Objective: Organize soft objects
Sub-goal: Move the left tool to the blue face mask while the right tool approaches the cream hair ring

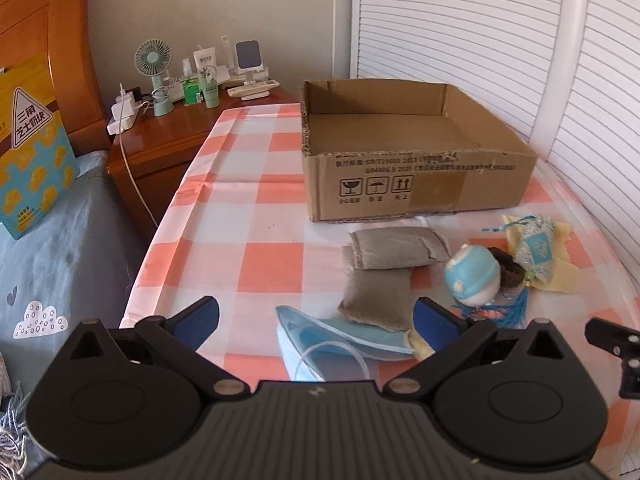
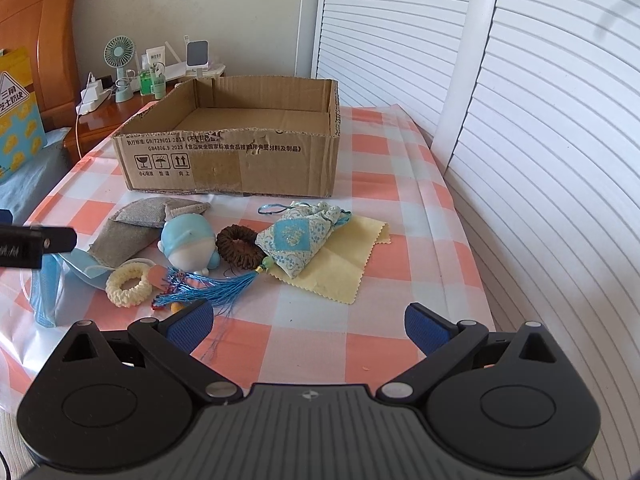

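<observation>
An empty cardboard box (image 1: 416, 196) (image 2: 224, 164) stands on the checked tablecloth. In front of it lie two grey fabric pouches (image 1: 384, 276) (image 2: 120, 236), a blue face mask (image 1: 320, 336) (image 2: 44, 288), a blue-and-white soft toy (image 1: 474, 276) (image 2: 188, 246), a brown scrunchie (image 2: 237, 246), a cream scrunchie (image 2: 128, 284), a patterned sachet (image 2: 296, 240) (image 1: 534, 250) with a blue tassel (image 2: 204, 292), and a yellow cloth (image 2: 344, 268). My left gripper (image 1: 316, 322) is open just above the mask. My right gripper (image 2: 310, 326) is open over bare cloth near the tassel.
A wooden nightstand (image 1: 160, 148) with a small fan (image 1: 154, 76), bottles and chargers stands at the back left. A bed with a yellow-blue bag (image 1: 30, 152) lies left. White louvred doors (image 2: 520, 120) run along the right. The table's left edge (image 1: 148, 248) drops off.
</observation>
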Available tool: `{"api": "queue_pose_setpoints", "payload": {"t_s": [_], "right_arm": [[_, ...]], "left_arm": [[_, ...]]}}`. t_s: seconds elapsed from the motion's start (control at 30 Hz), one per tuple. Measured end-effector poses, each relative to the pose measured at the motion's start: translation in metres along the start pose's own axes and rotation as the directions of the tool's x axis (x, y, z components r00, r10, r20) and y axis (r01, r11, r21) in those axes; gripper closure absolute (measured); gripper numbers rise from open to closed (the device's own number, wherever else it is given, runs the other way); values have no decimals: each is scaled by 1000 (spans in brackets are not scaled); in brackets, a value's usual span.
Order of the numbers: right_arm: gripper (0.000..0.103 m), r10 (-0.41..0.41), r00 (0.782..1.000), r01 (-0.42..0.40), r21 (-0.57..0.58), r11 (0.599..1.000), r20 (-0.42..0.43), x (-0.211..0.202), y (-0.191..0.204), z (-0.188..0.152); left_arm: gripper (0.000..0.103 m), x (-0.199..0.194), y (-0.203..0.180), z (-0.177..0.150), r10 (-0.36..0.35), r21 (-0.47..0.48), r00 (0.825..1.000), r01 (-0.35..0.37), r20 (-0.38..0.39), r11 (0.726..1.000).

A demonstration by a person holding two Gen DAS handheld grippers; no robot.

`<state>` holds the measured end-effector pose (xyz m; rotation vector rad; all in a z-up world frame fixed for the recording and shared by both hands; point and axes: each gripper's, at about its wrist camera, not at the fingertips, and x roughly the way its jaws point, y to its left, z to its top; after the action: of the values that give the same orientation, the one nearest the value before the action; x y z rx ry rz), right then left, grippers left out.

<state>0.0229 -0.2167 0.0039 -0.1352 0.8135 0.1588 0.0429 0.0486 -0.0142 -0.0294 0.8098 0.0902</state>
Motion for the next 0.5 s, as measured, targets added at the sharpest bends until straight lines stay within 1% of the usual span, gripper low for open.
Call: {"api": "queue_pose_setpoints", "payload": {"t_s": [0.07, 0.17, 0.33, 0.5], "right_arm": [[0, 0, 1000, 0, 2, 1000, -6, 2, 0, 0], [0, 0, 1000, 0, 1, 1000, -11, 4, -1, -1], [0, -6, 1000, 6, 7, 1000, -26, 11, -5, -2], [0, -10, 999, 10, -1, 1000, -47, 18, -5, -4]], "left_arm": [[0, 11, 3, 2, 7, -18, 1000, -8, -26, 1000], [0, 21, 7, -3, -4, -33, 998, 2, -62, 999], [0, 24, 11, -17, 22, 3, 994, -21, -106, 1000], [0, 27, 24, -28, 44, 12, 989, -42, -141, 999]]}}
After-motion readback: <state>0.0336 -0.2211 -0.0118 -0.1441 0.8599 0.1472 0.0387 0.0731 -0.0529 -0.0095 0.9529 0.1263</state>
